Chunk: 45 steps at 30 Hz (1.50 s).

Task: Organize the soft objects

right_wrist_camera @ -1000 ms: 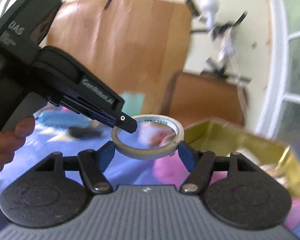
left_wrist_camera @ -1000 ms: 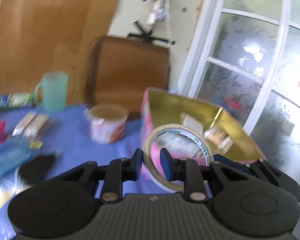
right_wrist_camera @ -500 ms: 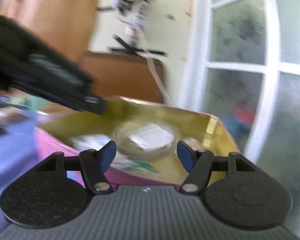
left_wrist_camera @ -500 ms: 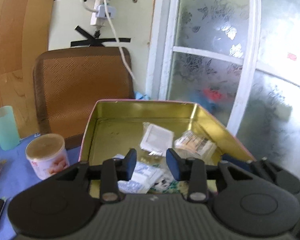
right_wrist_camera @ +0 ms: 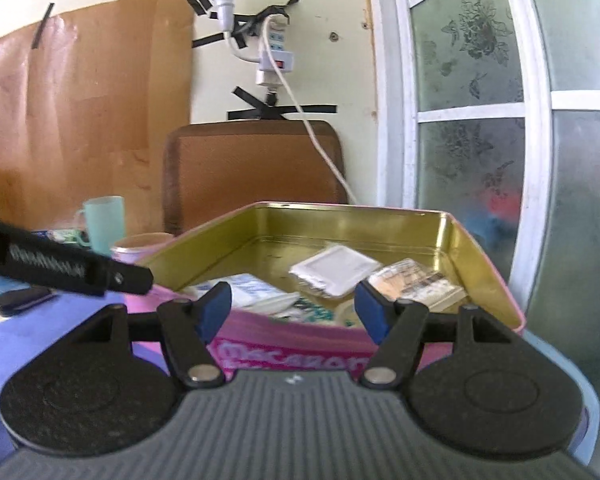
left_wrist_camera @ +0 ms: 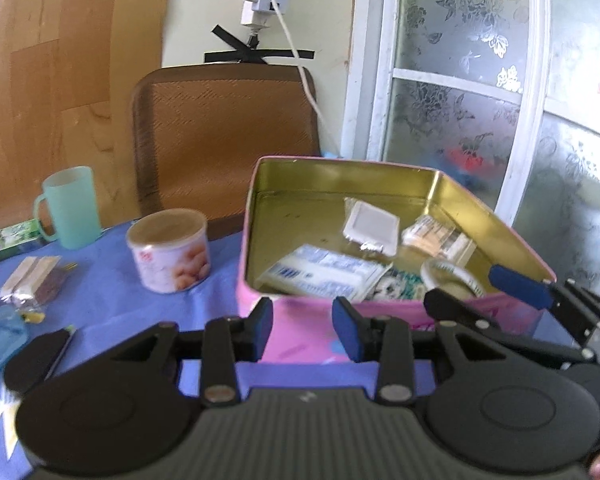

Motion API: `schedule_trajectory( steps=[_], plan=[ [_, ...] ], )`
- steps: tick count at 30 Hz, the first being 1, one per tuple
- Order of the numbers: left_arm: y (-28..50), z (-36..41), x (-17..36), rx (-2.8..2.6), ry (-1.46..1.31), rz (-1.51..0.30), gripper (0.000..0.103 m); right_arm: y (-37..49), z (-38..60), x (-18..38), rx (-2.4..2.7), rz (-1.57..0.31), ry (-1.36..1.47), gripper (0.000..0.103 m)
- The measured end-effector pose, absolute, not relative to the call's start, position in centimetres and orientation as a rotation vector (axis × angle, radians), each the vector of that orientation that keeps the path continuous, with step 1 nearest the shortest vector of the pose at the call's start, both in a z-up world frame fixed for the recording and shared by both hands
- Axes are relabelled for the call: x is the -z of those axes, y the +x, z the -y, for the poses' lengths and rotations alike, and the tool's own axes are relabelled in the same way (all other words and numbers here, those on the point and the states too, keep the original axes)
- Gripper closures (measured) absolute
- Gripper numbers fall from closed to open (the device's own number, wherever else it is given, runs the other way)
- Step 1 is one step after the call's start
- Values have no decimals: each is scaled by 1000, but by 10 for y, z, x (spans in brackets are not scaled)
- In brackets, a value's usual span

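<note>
Tape roll [left_wrist_camera: 452, 280] is lying inside the pink tin [left_wrist_camera: 324, 316], at its near right corner, beside the paper packets [left_wrist_camera: 328, 270]. We are holding our left tool [left_wrist_camera: 302, 322] released and gripping nothing, just before the tin's front wall; our right tool [right_wrist_camera: 294, 308] is hovering spread wide, equally unladen, above that wall. Left of the tin, a biscuit tub [left_wrist_camera: 168, 250] and green mug [left_wrist_camera: 70, 206] are standing on the blue worktop [left_wrist_camera: 108, 300].

tins 1 [left_wrist_camera: 380, 312] | tape rolls 1 [left_wrist_camera: 452, 276] | cups 1 [left_wrist_camera: 70, 208] | tubs 1 [left_wrist_camera: 168, 250] | chairs 1 [left_wrist_camera: 224, 136]
</note>
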<state>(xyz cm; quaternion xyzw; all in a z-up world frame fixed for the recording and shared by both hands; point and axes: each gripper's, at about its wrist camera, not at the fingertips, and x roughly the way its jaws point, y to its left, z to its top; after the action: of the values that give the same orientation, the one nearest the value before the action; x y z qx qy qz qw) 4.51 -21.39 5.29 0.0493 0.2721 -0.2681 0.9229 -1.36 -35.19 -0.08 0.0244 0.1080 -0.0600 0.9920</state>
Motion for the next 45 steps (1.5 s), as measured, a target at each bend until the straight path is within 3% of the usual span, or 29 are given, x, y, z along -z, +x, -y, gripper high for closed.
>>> schedule_trajectory(
  steps=[34, 45],
  plan=[
    [31, 131, -27, 418, 72, -586, 62, -18, 319, -6, 92, -268, 235, 33],
    [31, 118, -18, 410, 73, -588, 55, -12, 306, -6, 65, -291, 225, 33]
  ],
)
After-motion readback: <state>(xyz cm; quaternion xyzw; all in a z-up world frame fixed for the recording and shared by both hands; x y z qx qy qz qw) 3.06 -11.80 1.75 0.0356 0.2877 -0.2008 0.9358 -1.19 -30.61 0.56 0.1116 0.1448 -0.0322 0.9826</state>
